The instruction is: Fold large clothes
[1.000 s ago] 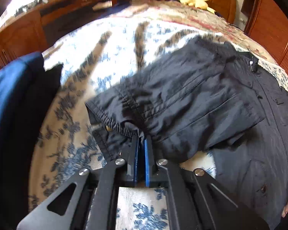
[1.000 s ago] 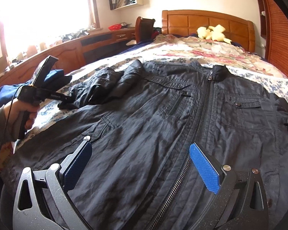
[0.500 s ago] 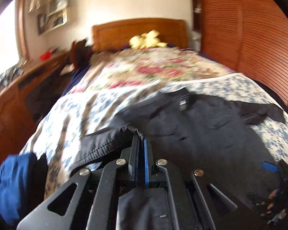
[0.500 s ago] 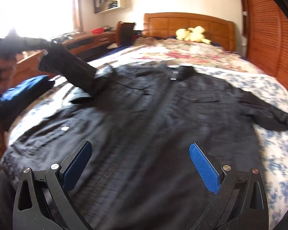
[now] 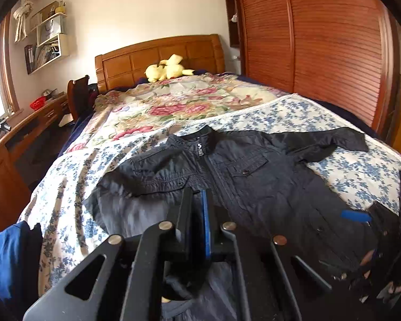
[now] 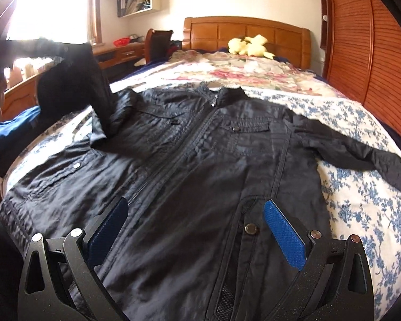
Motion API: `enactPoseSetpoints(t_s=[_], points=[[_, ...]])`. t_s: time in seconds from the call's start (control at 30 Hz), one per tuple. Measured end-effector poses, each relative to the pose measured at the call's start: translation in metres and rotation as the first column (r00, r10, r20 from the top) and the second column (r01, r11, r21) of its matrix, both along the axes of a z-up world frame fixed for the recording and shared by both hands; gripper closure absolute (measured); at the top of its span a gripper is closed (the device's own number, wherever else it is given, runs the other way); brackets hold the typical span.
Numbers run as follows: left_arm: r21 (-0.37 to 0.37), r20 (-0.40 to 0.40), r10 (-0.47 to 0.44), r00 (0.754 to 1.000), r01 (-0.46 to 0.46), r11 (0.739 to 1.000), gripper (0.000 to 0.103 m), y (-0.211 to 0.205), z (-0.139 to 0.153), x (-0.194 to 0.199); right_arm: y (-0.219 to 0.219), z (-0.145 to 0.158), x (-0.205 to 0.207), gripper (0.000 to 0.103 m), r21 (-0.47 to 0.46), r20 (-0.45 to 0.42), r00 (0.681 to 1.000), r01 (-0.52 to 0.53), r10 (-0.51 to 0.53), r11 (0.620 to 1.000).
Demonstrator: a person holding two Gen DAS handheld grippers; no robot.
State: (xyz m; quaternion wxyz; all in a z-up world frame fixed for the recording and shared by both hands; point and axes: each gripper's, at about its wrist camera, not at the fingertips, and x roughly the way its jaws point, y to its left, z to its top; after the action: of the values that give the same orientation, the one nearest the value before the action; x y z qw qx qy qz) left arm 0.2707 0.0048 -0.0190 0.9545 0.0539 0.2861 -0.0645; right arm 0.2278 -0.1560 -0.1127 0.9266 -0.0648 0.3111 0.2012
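Note:
A black zip-up jacket (image 6: 200, 160) lies front up on the bed, collar toward the headboard. Its left sleeve (image 6: 77, 80) is lifted off the quilt and rises to the upper left of the right wrist view. My left gripper (image 5: 195, 191) holds that sleeve's cuff. Its jaws are nearly together and just starting to open, and cloth (image 5: 189, 281) hangs beneath them. The other sleeve (image 6: 361, 155) lies flat, stretched out to the right. My right gripper (image 6: 196, 201) hovers open over the jacket's lower front with nothing between its blue pads (image 6: 283, 235).
The bed has a blue-flowered quilt (image 5: 320, 115) and a rose-patterned cover (image 5: 179, 104). A yellow plush toy (image 5: 168, 69) sits by the wooden headboard. A slatted wardrobe (image 5: 320, 40) stands on the right, a desk (image 5: 26, 128) on the left. Blue clothing (image 5: 5, 256) lies at the bed's left edge.
My left gripper has lifted the sleeve from the bed's left side and swung up and inward over the jacket. The right gripper has shifted right along the hem and stays open.

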Motion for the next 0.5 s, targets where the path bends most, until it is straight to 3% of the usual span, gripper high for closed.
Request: enactPoseSetpoints(t_s=[0.1, 0.2, 0.5], points=[[-0.013, 0.013, -0.007, 1.000, 0.007, 1.000, 0.076, 0.002, -0.006, -0.015, 0.003, 0.000, 0.003, 0.000, 0.009, -0.006, 1.000, -0.005, 0.005, 1.000], [-0.033, 0.016, -0.005, 1.000, 0.006, 0.999, 0.069, 0.007, -0.016, -0.029, 0.009, -0.007, 0.007, 0.000, 0.016, -0.018, 1.000, -0.017, 0.017, 1.000], [-0.094, -0.032, 0.055, 0.998, -0.058, 0.994, 0.063, 0.051, -0.063, -0.067, 0.045, -0.019, 0.013, 0.000, 0.016, -0.042, 0.995, -0.094, 0.095, 0.995]])
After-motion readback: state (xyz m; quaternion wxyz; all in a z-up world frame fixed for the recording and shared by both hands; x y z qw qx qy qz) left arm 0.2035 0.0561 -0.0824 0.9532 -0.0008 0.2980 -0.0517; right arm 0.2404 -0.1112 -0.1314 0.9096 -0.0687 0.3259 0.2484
